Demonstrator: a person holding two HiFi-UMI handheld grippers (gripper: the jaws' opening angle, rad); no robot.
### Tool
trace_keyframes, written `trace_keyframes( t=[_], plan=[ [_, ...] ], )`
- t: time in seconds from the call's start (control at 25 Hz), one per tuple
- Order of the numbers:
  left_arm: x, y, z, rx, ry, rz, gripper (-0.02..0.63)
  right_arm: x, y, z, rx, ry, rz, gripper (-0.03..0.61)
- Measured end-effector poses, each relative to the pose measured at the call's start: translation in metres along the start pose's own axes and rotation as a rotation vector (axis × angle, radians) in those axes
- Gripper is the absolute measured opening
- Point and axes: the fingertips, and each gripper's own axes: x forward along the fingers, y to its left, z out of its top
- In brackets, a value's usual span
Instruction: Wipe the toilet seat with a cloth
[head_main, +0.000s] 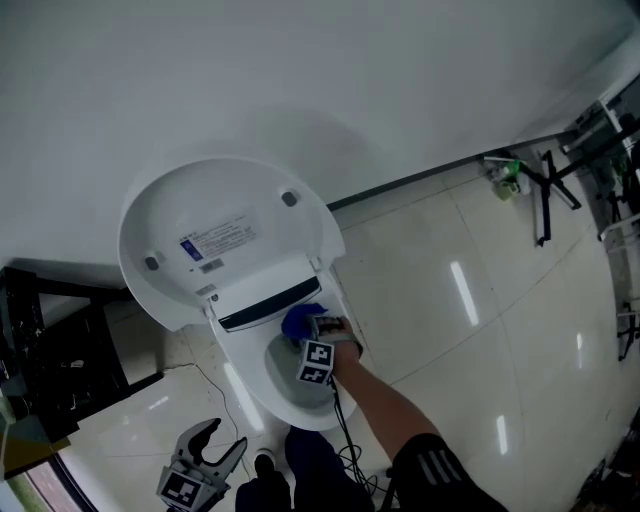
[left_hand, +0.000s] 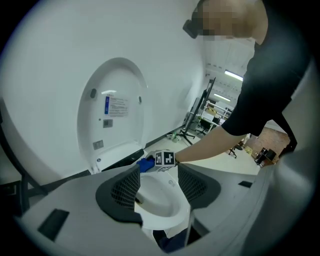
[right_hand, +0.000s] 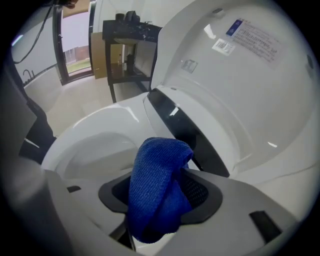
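Observation:
A white toilet (head_main: 300, 405) stands against the wall with its lid (head_main: 215, 235) raised. My right gripper (head_main: 305, 335) is shut on a blue cloth (head_main: 300, 322) and holds it over the back right part of the seat (right_hand: 95, 125), near the hinge. In the right gripper view the cloth (right_hand: 157, 187) bulges out between the jaws. My left gripper (head_main: 215, 450) hangs low at the front left of the toilet, open with nothing in it. In the left gripper view its gripper (left_hand: 157, 185) frames the bowl (left_hand: 157, 197), and the cloth (left_hand: 145, 163) shows blue beyond it.
A dark stand (head_main: 50, 350) sits left of the toilet. Pale glossy floor tiles (head_main: 470, 300) spread to the right, with black metal frames (head_main: 550, 190) in the far right corner. The person's legs and shoes (head_main: 300, 475) are in front of the bowl.

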Motion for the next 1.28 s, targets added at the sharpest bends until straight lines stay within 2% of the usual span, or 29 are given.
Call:
trace_keyframes(
  t=[0.16, 0.48, 0.8, 1.08, 1.28],
  plan=[
    [0.028, 0.017, -0.013, -0.009, 0.032, 0.011, 0.238, 0.041, 0.008, -0.010, -0.062, 0.025, 0.043, 0.252],
    [0.088, 0.025, 0.006, 0.017, -0.001, -0.030, 0.238, 0.049, 0.009, -0.017, -0.040, -0.010, 0.058, 0.256],
    [0.103, 0.009, 0.009, 0.041, 0.016, -0.082, 0.238, 0.027, 0.039, -0.079, 0.137, 0.123, 0.157, 0.255],
    [0.110, -0.001, -0.002, 0.052, 0.032, -0.128, 0.238, -0.011, 0.099, -0.125, 0.246, 0.227, 0.251, 0.253],
    [0.110, -0.016, -0.007, 0.063, 0.033, -0.167, 0.238, -0.030, 0.152, -0.140, 0.313, 0.230, 0.252, 0.253]
  ],
)
